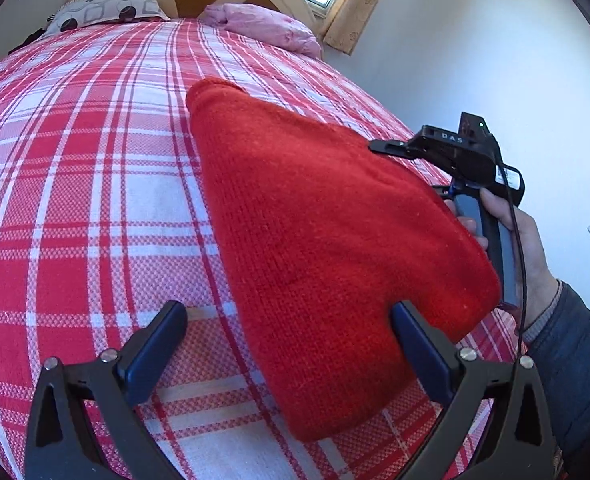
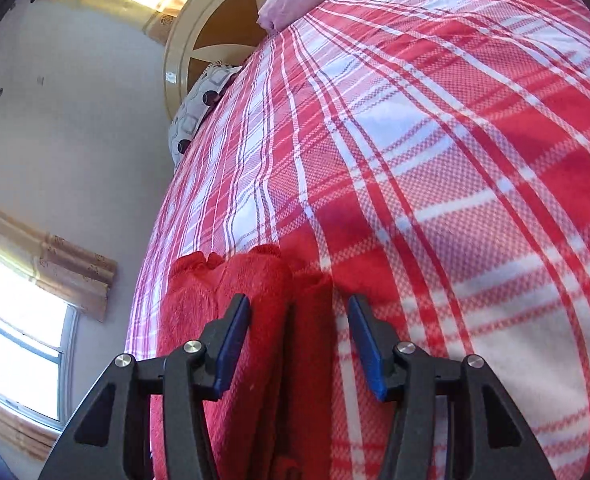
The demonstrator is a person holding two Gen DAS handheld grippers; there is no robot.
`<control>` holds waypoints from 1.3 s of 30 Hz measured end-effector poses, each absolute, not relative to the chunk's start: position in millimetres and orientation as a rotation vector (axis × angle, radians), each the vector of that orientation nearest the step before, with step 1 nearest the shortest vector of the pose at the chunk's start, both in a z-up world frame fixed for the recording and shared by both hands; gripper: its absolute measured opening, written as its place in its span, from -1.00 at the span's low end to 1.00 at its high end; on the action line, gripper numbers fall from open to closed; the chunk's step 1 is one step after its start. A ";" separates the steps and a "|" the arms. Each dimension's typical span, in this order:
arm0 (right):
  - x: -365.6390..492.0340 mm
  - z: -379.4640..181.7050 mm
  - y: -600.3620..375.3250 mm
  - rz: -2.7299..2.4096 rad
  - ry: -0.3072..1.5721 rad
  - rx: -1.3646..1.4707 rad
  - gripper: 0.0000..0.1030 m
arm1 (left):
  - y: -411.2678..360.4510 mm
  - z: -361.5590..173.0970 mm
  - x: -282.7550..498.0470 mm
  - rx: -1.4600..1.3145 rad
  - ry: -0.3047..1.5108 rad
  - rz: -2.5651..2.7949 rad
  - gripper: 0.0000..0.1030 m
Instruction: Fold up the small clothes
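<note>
Red knit garment (image 1: 327,240) lies on the plaid bed (image 1: 95,184), near its right edge. Left gripper (image 1: 291,344) jaws wide, empty. Right gripper (image 2: 299,344) jaws part-open astride a raised fold, contact unclear. Left view alone shows the person's hand (image 1: 519,236).

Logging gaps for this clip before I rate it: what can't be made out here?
- Right hand-held gripper: whether its pads press the red knit garment; in the left wrist view its tips are hidden behind the knit.
- Garment type: its near end is cut off by the bottom edge in the right wrist view.
- Left hand-held gripper: whether its right pad touches the knit beside it.
</note>
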State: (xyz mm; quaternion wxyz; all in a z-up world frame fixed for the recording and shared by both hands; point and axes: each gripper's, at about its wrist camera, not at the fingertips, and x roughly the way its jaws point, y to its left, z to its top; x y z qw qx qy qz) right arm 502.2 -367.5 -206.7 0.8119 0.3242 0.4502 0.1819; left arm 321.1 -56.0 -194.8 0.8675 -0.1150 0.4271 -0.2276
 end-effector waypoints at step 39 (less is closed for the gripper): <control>456.6 -142.5 -303.5 0.567 0.869 0.588 -0.69 | -56.2 -141.4 263.7 -0.126 0.879 -0.476 -0.21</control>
